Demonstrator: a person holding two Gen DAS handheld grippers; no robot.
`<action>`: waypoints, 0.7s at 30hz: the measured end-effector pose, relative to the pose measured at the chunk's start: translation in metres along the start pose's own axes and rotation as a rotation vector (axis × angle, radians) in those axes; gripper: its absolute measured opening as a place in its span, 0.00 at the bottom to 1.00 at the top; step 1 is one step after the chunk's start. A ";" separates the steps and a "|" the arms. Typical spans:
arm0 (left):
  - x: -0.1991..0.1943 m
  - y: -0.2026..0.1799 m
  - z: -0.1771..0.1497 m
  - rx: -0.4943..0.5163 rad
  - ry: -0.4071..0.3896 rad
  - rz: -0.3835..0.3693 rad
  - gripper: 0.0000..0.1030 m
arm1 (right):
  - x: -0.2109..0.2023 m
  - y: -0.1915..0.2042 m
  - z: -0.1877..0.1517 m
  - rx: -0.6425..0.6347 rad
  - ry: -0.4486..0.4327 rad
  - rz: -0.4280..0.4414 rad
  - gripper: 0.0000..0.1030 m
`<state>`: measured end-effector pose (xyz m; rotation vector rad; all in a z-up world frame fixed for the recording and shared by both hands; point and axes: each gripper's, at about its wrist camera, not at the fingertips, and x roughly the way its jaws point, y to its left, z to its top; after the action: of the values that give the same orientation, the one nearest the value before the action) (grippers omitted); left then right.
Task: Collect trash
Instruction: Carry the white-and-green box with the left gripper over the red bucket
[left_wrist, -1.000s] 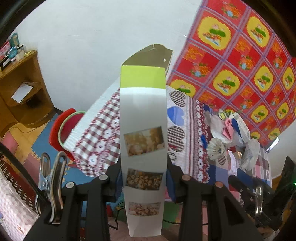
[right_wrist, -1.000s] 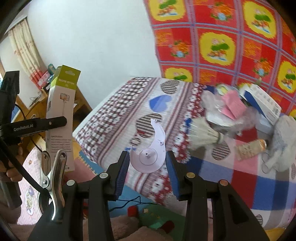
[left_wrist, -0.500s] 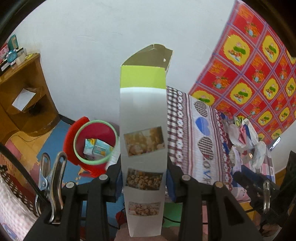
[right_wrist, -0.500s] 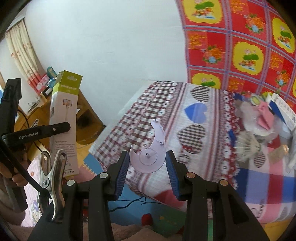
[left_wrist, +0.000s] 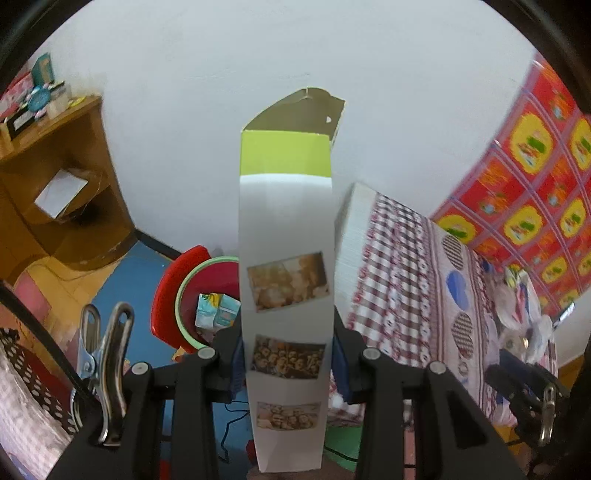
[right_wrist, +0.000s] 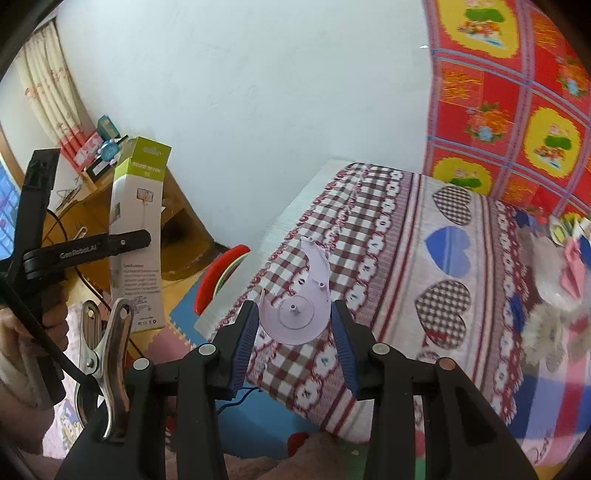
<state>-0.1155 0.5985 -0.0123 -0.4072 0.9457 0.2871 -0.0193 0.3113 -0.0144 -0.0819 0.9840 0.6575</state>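
My left gripper (left_wrist: 286, 363) is shut on a tall white carton (left_wrist: 286, 258) with a lime-green top and an open flap; it stands upright between the blue pads. Behind the carton, low on the floor, sits a red bin (left_wrist: 192, 291) with a green rim, holding a small printed packet (left_wrist: 216, 310). My right gripper (right_wrist: 293, 332) is shut on a pale lilac plastic piece (right_wrist: 299, 314), crescent-shaped with a round geared hub. In the right wrist view the same carton (right_wrist: 138, 236) and left gripper arm appear at the left, and the bin's red edge (right_wrist: 218, 273) peeks past the bed corner.
A bed with a checked, heart-patterned cover (right_wrist: 406, 266) fills the right side, with more litter (right_wrist: 554, 280) piled at its far end. A wooden shelf unit (left_wrist: 48, 177) stands at the left against the white wall. A person's hand (right_wrist: 22, 332) holds the left gripper.
Both grippers have swung left, away from the bed's litter pile. The red bin has come into fuller view behind the carton, and the bed has slid to the right in both views.
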 end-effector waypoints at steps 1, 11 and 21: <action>0.004 0.003 0.002 -0.008 0.001 0.005 0.38 | 0.005 0.000 0.005 0.001 0.003 0.009 0.40; 0.061 0.043 0.032 -0.083 -0.013 0.042 0.38 | 0.045 0.010 0.036 -0.051 0.020 0.048 0.40; 0.152 0.080 0.041 -0.048 0.040 0.009 0.38 | 0.071 0.013 0.045 0.047 0.045 -0.046 0.40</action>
<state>-0.0346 0.6972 -0.1336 -0.4543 0.9810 0.3116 0.0340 0.3715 -0.0428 -0.0782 1.0370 0.5925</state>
